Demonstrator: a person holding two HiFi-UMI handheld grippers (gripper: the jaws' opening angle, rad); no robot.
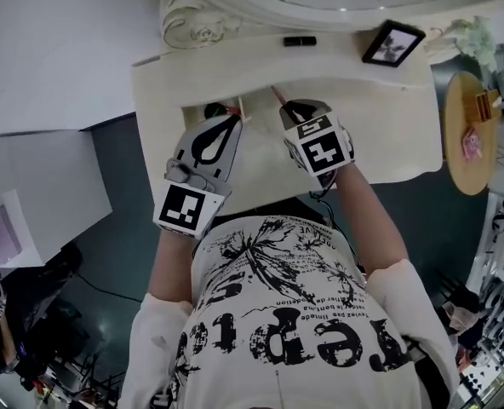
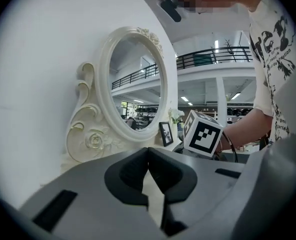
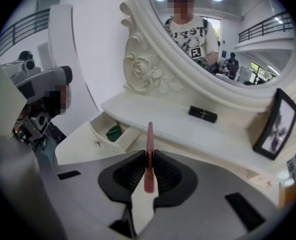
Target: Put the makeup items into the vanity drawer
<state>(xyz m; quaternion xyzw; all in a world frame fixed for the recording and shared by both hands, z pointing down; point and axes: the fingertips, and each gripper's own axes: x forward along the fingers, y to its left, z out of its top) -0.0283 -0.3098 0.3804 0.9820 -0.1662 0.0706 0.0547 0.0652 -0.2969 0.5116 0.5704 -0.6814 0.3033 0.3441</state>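
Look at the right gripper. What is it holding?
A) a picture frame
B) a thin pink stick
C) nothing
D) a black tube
B: in the right gripper view, the right gripper has its jaws shut on a thin pink stick.

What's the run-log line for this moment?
left gripper: shut, empty | right gripper: shut on pink stick | drawer: open, green item inside | black tube: on vanity shelf
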